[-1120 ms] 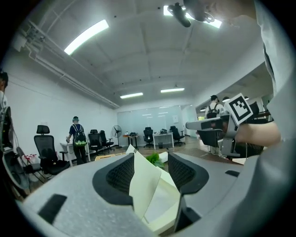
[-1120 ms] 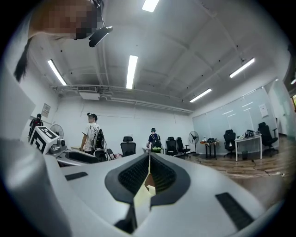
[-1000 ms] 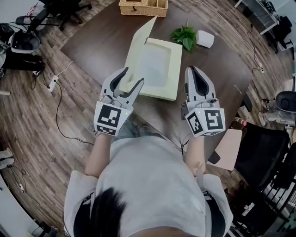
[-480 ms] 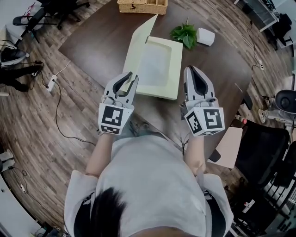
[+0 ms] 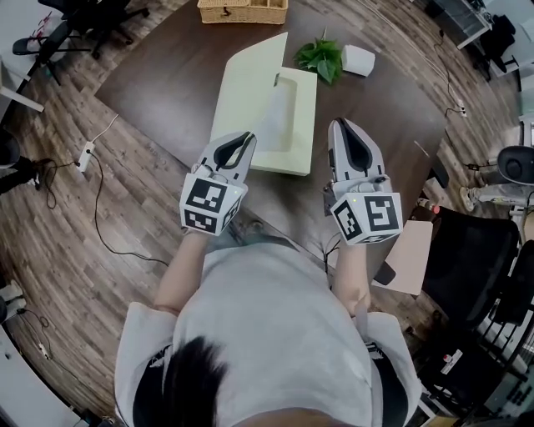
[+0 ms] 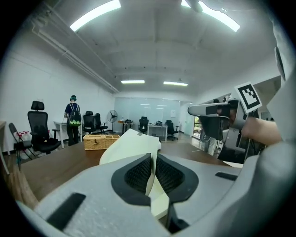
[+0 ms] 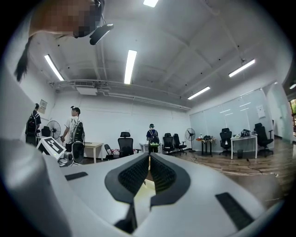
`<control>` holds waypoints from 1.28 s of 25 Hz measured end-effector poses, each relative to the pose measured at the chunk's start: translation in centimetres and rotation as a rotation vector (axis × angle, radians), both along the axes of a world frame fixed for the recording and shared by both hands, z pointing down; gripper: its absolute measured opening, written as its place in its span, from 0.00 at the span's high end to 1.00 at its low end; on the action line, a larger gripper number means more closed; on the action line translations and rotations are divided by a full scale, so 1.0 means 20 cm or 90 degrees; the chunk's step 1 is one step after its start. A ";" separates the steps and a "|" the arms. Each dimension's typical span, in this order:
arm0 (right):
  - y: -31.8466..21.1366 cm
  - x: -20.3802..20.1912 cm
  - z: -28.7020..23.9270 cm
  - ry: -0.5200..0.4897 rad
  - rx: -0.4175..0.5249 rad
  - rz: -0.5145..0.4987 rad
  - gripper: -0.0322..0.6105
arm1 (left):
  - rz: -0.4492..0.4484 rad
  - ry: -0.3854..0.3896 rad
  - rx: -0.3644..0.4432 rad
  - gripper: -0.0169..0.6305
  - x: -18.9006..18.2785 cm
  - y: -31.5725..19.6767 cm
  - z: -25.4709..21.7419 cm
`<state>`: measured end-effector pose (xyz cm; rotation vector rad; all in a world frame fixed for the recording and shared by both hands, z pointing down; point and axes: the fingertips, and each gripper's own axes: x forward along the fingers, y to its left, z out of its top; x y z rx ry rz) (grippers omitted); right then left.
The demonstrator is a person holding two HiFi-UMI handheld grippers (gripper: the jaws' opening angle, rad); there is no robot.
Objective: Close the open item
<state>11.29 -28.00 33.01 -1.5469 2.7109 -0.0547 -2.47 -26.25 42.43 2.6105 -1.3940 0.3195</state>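
Head view: a pale box (image 5: pixel 305 125) lies flat near the middle of the dark brown surface (image 5: pixel 158 79), in the upper centre of the frame. Its lid (image 5: pixel 246 92) is hinged on the left side and leans over the tray, only partly lowered. The left tongs (image 5: pixel 242 140) sit at the lid's near corner, and the right tongs (image 5: pixel 344 127) are just beside the box's right edge, apart from it. At the top edge stands a wicker basket (image 5: pixel 242 10). To the upper right of the box are a green plant (image 5: pixel 321 57) and a white pot (image 5: pixel 359 60).

Left gripper view: the left tongs (image 6: pixel 153 162) have just been closing and are now clenched on the lid (image 6: pixel 132 146). Its thin pale edge runs up between the two black pads and the sheet curves away to the left. The wicker basket (image 6: pixel 99 141) shows beyond at mid left. The right tongs (image 6: pixel 208 110) reach in from the right of the frame, level and drawn together.

Right gripper view: the right tongs (image 7: pixel 149 159) are clenched, their pads meeting at the tips with nothing pinched there. A pale patch shows in the gap lower down; what it is cannot be told. Office chairs and standing people fill the far room.
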 end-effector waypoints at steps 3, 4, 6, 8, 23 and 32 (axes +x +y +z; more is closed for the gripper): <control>0.02 0.04 0.00 0.004 -0.002 0.011 0.93 | 0.018 0.016 -0.021 0.94 0.06 0.00 0.03; 0.03 0.05 0.01 0.006 -0.003 0.014 0.93 | 0.026 0.017 -0.028 0.94 0.08 0.00 0.05; 0.04 0.07 0.02 0.009 -0.005 0.020 0.93 | 0.044 0.011 -0.038 0.94 0.13 0.00 0.08; 0.05 0.09 0.02 0.012 -0.007 0.027 0.93 | 0.064 0.002 -0.049 0.94 0.19 0.00 0.12; 0.13 0.29 0.07 0.022 -0.024 0.084 0.93 | 0.165 -0.139 -0.134 0.94 0.52 0.03 0.49; 0.16 0.39 0.10 0.022 -0.032 0.107 0.93 | 0.173 -0.216 -0.161 0.93 0.60 0.02 0.65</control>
